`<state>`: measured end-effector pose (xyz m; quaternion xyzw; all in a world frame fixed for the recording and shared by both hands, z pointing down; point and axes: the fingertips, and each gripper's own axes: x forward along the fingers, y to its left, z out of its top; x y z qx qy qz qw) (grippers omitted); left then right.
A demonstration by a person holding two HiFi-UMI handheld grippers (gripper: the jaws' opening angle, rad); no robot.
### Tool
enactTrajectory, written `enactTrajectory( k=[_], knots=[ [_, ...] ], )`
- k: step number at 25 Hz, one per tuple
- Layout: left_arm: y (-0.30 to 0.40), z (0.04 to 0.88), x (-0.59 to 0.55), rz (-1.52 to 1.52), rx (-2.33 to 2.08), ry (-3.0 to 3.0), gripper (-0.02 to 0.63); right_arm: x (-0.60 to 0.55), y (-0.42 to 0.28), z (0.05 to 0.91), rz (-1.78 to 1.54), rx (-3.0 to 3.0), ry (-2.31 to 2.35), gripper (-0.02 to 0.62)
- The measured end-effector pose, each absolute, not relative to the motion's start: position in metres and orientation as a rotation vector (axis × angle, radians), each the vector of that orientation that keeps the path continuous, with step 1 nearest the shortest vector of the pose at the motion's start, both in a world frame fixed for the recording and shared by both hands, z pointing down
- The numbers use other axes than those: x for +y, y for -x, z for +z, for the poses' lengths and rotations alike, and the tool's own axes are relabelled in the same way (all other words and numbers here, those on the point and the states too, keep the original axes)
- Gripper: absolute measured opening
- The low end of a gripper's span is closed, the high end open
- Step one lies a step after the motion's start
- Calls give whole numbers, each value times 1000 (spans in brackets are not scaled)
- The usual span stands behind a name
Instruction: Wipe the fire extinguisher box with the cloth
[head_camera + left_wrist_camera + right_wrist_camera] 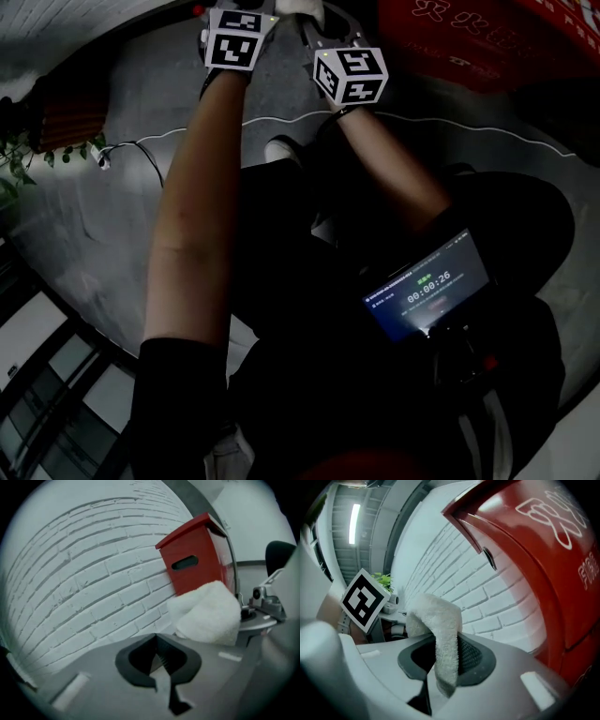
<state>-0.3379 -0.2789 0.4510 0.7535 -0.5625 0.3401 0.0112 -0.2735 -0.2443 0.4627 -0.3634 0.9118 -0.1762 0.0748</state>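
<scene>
Holding the cloth: our right tongs [440, 667] were clamped on the white cloth [438, 620], which flopped over them.
Left tongs [157, 660]: shut on nothing, hanging just beside.
Fire extinguisher box [543, 559]: red and upright against the brick wall [84, 583], off to the cloth's right.
Nearer hand: the right one, we reckoned, so the wipe looked like a rightward reach.

head view: looking steeply down past both arms [192, 216] to the floor [103, 216], catching the box [469, 37] at its top edge | left gripper view: facing along its jaws at the wall [84, 573], box standing near | right gripper view: sitting very close beside the box front | both gripper views sharing wall, box and cloth [206, 613]
</scene>
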Motion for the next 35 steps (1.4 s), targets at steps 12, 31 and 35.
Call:
enactTrajectory(
  k=[12, 31, 35],
  knots=[
    [278, 393, -207, 825, -1759, -2488, 0, -180, 227, 391, -304, 2868, 910, 94],
    [65, 252, -127, 48, -1491, -2833, 1, -119, 7, 261, 8, 2886, 1061, 95],
    [24, 261, -132, 76, -1479, -2856, 0, -133, -40, 249, 28, 2902, 1072, 95]
  ],
)
